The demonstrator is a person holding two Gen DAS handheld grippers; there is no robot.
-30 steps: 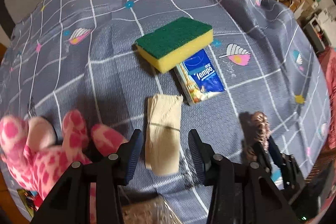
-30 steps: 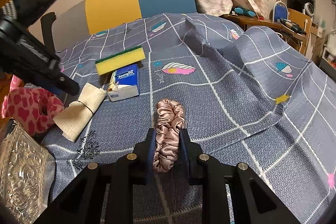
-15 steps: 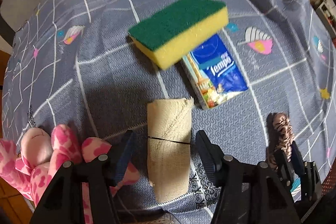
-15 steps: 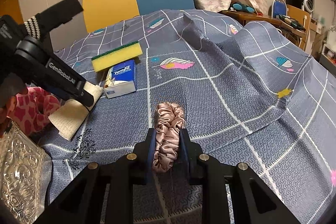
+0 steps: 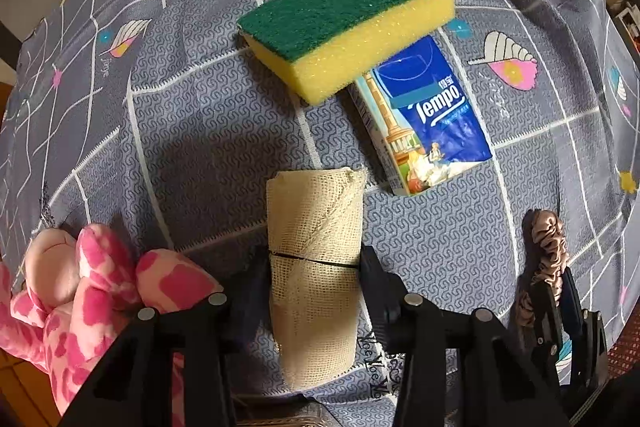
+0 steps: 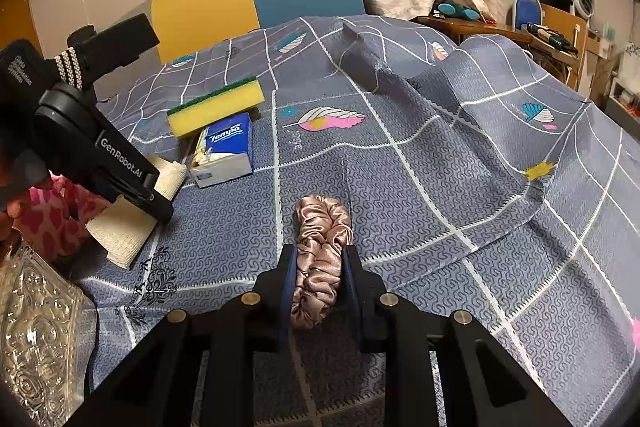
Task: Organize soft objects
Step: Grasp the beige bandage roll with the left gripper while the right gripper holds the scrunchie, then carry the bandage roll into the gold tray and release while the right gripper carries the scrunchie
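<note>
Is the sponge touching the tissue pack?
Touching. In the left wrist view the sponge lies overlapping the tissue pack's upper end; the right wrist view shows it resting there too.

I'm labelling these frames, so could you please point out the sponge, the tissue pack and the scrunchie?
sponge [image 5: 344, 7]: left wrist view, green scouring top.
tissue pack [image 5: 436, 115]: left wrist view, blue front face.
scrunchie [image 6: 320, 251]: right wrist view, middle of the satin folds.

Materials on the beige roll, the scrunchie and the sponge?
Beige roll: looks like gauze or elastic bandage, matte, open mesh weave visible.
Scrunchie: probably satin, glossy highlights on gathered folds.
Sponge: yellow porous foam with a green fibrous scouring layer on top.
</note>
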